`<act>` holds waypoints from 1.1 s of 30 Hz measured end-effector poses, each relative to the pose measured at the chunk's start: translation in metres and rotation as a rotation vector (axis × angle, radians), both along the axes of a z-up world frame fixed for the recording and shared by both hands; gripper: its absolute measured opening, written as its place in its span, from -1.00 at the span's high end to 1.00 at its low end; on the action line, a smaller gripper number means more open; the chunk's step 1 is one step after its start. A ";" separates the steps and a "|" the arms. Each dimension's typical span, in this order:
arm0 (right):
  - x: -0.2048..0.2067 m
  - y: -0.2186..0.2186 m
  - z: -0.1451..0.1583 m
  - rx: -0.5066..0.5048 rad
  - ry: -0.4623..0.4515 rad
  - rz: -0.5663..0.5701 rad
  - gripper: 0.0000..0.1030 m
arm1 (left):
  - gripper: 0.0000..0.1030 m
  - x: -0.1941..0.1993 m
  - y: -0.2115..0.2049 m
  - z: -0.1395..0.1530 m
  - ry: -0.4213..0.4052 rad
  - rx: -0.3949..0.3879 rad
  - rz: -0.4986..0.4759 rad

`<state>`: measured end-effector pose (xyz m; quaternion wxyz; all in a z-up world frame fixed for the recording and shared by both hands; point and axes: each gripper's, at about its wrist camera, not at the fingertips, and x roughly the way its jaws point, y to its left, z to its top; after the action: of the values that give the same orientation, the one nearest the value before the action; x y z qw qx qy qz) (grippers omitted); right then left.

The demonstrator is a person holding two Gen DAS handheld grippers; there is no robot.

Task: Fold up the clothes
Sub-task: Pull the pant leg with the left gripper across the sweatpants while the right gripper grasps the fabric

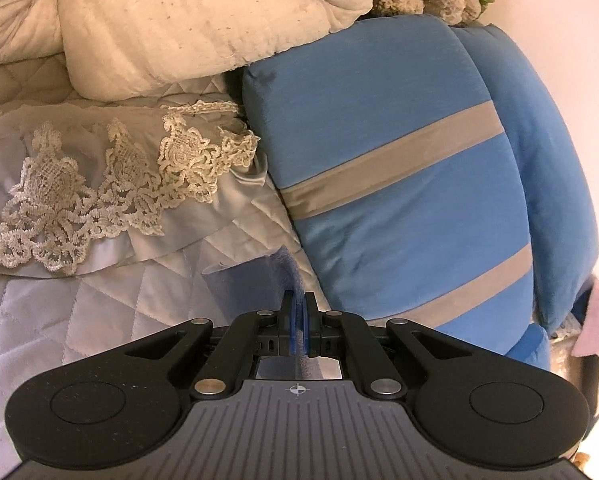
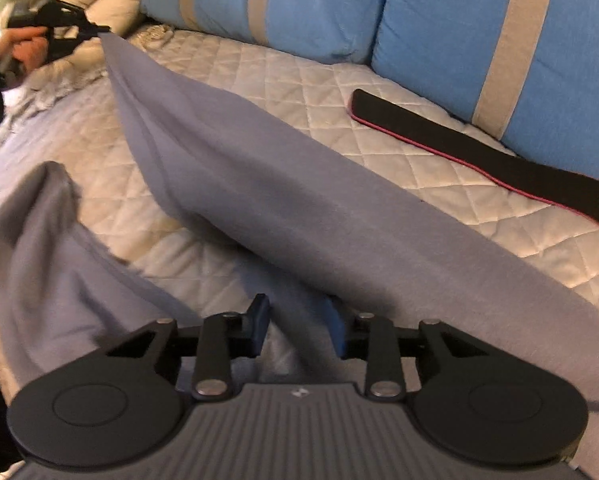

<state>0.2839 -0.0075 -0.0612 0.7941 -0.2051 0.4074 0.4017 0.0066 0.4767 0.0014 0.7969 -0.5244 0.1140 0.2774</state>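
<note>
Left gripper [image 1: 298,312]: jaws pinched tight on a thin edge of grey cloth [image 2: 259,184], fabric showing between the pads and trailing down out of sight below. Seen again from the right wrist view at top left [image 2: 99,32], in a hand [image 2: 25,50], with the cloth corner lifted clear of the bed [image 2: 379,92] and pulled into a taut ridge.

Right gripper [image 2: 299,330]: jaws part way apart, straddling the cloth low down near the bed; cloth lying in the gap, pads not visibly pressing on it. No grip there yet, by the look of it.

Cloth: stretched as a long diagonal band from the raised corner toward the lower right, a second loose fold slumped at the left [image 2: 47,240], partly over the bed edge. Still bunched and unspread.

Around it: quilted cover beneath, blue cushions [image 2: 479,40] along the back, a black strap [image 2: 479,148] with a red edge lying flat and well apart from the cloth, lace trim [image 1: 111,184] and a cream duvet [image 1: 179,28] near the left gripper.

Step in hand, as a judgement: picking up a second hold so as to spread the cloth before any fold. Next: close the right jaws on a single edge rather than a bunch, then lift and draw apart to open it flat, keeping clear of the strap.
</note>
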 end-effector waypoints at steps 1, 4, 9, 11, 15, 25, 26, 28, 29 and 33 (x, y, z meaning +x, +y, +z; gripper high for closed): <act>0.000 0.001 -0.001 -0.015 -0.004 0.006 0.33 | 0.95 0.000 0.000 0.000 -0.001 -0.001 -0.001; -0.006 0.004 -0.003 -0.058 -0.025 0.035 0.80 | 0.95 -0.001 0.001 -0.001 -0.007 -0.008 -0.005; -0.025 -0.001 0.006 -0.115 -0.132 0.148 0.89 | 0.95 -0.003 0.003 -0.002 0.023 -0.018 0.009; -0.031 -0.011 0.012 -0.126 -0.171 0.206 0.89 | 0.95 -0.004 0.003 -0.001 0.035 -0.019 0.019; -0.034 -0.035 0.021 -0.127 -0.217 0.260 0.89 | 0.95 -0.003 0.003 -0.001 0.067 -0.014 0.020; -0.066 -0.050 0.028 -0.119 -0.303 0.426 0.89 | 0.95 -0.009 0.001 -0.012 0.184 -0.043 0.043; -0.070 -0.049 0.027 -0.127 -0.315 0.441 0.89 | 0.95 -0.012 0.002 -0.014 0.181 -0.049 0.047; -0.074 -0.048 0.026 -0.128 -0.316 0.458 0.89 | 0.95 -0.014 0.002 -0.018 0.183 -0.050 0.050; -0.075 -0.048 0.026 -0.128 -0.314 0.465 0.89 | 0.95 -0.014 0.003 -0.020 0.185 -0.053 0.053; -0.075 -0.047 0.025 -0.126 -0.298 0.476 0.89 | 0.94 -0.016 0.005 -0.028 0.181 -0.083 0.058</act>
<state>0.2084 -0.0548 -0.0359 0.7143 -0.4006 0.2505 0.5162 -0.0090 0.4815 -0.0267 0.7525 -0.5331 0.1817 0.3414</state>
